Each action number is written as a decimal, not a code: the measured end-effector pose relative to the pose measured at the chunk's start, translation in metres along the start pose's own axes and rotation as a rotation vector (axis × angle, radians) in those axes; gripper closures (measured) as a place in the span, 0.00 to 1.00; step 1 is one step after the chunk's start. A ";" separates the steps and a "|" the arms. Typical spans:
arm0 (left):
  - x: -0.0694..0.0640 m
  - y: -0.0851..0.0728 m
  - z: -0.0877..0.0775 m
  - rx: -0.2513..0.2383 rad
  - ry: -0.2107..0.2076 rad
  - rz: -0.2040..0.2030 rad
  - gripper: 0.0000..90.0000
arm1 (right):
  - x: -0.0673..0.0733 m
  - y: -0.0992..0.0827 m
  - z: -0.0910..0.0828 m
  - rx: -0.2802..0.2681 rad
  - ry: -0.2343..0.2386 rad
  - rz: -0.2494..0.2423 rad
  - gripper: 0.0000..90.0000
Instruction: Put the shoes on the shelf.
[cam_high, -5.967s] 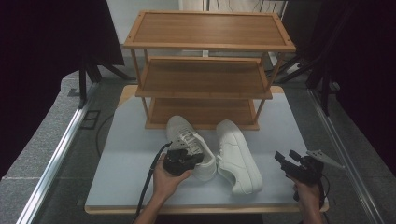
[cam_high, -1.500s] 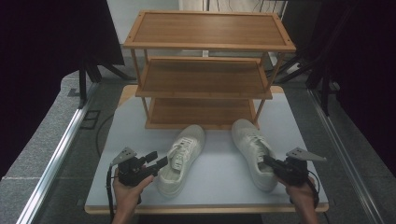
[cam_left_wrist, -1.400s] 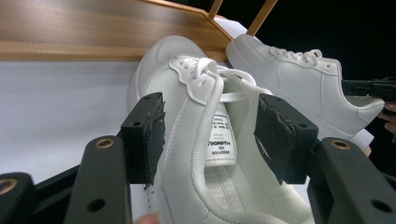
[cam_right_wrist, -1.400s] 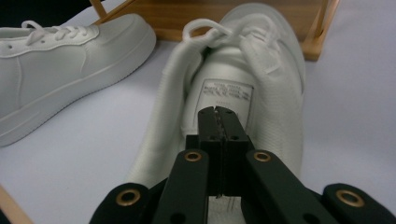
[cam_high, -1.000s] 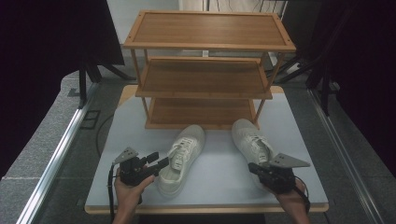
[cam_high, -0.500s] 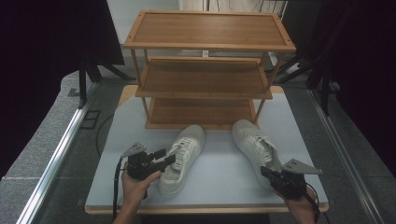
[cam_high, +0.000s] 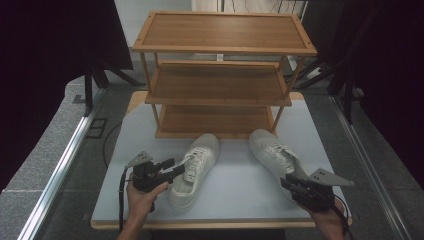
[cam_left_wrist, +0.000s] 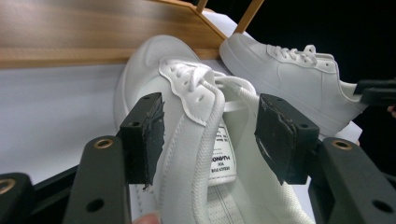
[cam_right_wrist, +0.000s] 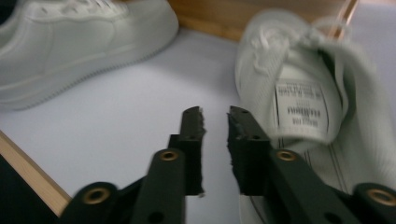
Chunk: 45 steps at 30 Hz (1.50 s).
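a pale table (cam_high: 235, 192) is seen with a wooden three-tier shelf rack (cam_high: 220, 75) set at its far edge; open tabletop is left between the two shoes and along the near edge, where a wooden rim is visible. the left shoe (cam_high: 195, 167) is laid in front of the rack's bottom shelf, its long axis running from the near left to the far right, toe pointed toward the rack. the right shoe (cam_high: 280, 157) is laid well apart from it, toe also toward the rack, heel angled to the near right corner.

the left gripper (cam_high: 172, 167) is held low at the near left by a hand (cam_high: 142, 192), jaws spread wide and set either side of the left shoe's collar near the tongue label; contact cannot be told. the right gripper (cam_high: 290, 184) is held at the heel of the right shoe, its jaws drawn nearly together with a narrow gap and nothing between them.
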<state>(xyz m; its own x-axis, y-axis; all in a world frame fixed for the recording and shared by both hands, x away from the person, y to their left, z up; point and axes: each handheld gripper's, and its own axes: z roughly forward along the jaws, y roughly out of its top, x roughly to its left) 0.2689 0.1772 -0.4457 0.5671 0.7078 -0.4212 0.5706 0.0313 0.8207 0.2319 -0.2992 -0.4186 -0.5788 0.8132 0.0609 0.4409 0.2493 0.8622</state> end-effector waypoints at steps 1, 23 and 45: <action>0.000 0.000 -0.001 0.000 0.002 0.002 0.47 | 0.000 0.002 -0.003 -0.019 -0.010 -0.008 0.68; 0.000 0.011 0.003 0.079 0.099 0.060 0.42 | -0.079 0.021 0.034 -0.007 -0.047 0.025 0.44; 0.002 0.008 0.055 0.196 0.168 0.136 0.67 | -0.103 0.016 0.081 0.099 -0.003 0.004 0.71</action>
<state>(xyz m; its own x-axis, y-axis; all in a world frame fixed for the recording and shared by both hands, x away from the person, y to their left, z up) 0.3076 0.1397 -0.4614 0.5494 0.8035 -0.2292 0.6093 -0.1976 0.7679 0.3542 -0.3360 -0.4522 -0.5748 0.8159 0.0629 0.5091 0.2964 0.8081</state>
